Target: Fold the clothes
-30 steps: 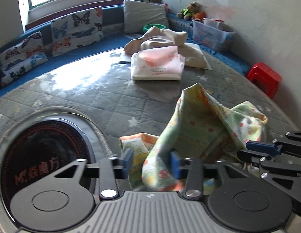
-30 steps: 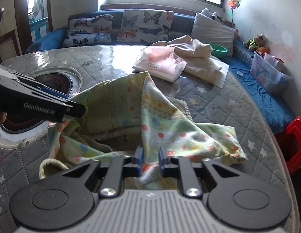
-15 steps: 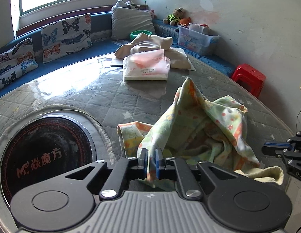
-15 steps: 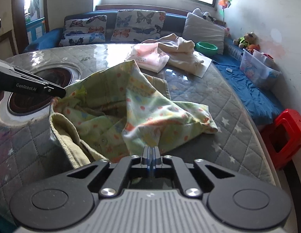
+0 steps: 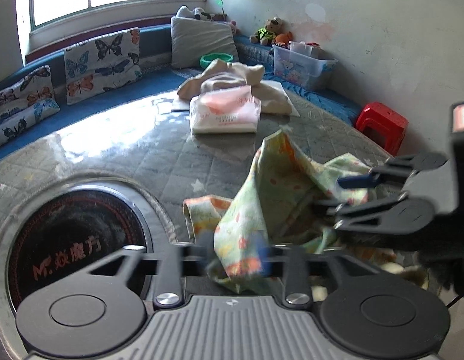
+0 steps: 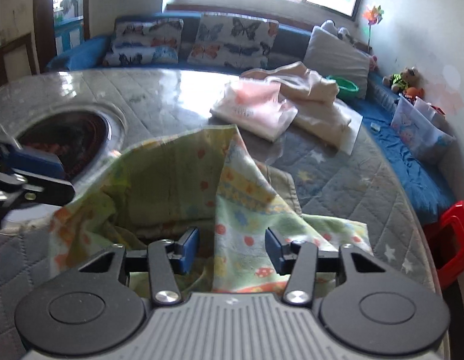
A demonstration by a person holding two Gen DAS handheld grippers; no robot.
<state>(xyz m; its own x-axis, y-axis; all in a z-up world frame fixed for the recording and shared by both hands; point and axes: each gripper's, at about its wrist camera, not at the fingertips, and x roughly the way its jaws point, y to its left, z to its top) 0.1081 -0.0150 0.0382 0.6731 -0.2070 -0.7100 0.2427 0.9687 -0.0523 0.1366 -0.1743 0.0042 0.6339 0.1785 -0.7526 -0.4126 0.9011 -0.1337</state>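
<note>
The left hand-held gripper (image 5: 235, 250) has its blue-padded jaws spread apart, with a fold of the green patterned cloth (image 5: 280, 186) rising between them; motion blur there hides whether either pad touches the fabric. The right hand-held gripper (image 6: 232, 250) is likewise wide open, and a ridge of the same cloth (image 6: 232, 204) stands up in the gap without being pinched. The cloth lies crumpled on the quilted grey desk (image 5: 160, 162) directly ahead of both tools, heaped in a tent-like peak with its hem trailing towards the cameras. In the left wrist view the right hand-held gripper (image 5: 352, 192) reaches in from the right, its blue pad lying over the cloth's far fold and blocking the view of that side. In the right wrist view the left hand-held gripper (image 6: 37, 177) pokes in from the left edge, next to the cloth's left corner. To the left of the left hand-held gripper a round dark burner (image 5: 73, 240) with red lettering is sunk into the desk. Further ahead, well beyond the cloth, sits a pink-and-white plastic bag (image 5: 226, 114), and just behind it a pile of cream cloth (image 5: 232, 78). A blue bench with butterfly cushions (image 5: 103, 63) and a grey pillow (image 5: 202, 42) curves round the far edge. Off to the right stand a clear storage box (image 5: 301, 66), a teddy bear (image 5: 268, 31) and a red stool (image 5: 382, 126).
</note>
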